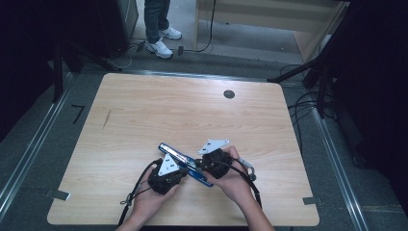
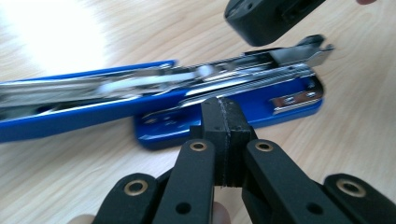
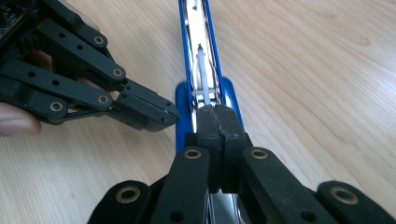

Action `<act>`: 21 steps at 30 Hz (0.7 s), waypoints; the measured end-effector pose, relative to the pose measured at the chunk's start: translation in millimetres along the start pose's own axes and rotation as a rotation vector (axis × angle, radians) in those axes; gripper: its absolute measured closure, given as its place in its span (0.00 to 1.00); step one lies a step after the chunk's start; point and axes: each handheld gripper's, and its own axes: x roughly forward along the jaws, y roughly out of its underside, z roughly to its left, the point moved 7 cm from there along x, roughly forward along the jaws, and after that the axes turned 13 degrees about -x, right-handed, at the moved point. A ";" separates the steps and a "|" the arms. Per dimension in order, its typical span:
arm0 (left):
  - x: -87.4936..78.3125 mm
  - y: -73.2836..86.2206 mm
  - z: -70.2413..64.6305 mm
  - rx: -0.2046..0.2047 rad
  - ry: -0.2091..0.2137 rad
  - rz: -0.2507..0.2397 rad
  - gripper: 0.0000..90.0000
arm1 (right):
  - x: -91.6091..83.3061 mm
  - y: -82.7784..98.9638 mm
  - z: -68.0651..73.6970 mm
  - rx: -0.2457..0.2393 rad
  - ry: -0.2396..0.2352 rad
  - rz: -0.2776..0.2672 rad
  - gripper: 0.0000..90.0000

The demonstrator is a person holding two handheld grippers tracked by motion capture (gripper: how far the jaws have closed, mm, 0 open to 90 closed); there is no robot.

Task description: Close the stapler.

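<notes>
With both tongs clenched empty, left tongs [image 2: 223, 116] and right tongs [image 3: 215, 122] pressing the opened blue metal stapler [image 1: 185, 165] could skid it across the wooden bench [image 1: 144, 110].

The stapler [image 1: 185, 163] lies opened out on the surface [image 1: 144, 106], near my edge and about midway across. My left hand-held gripper [image 1: 179, 169] sits just left of it, my right hand-held gripper [image 1: 198, 164] just right, tips meeting over its middle. A round hole [image 1: 229, 94] lies far behind, toward the far right. Beyond the surface, a person [image 1: 158, 24] stands on the floor.
</notes>
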 end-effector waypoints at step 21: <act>-8.1 -2.0 61.0 -0.145 -0.142 0.004 1.00 | 45.8 -37.0 1.5 0.013 0.012 -0.023 1.00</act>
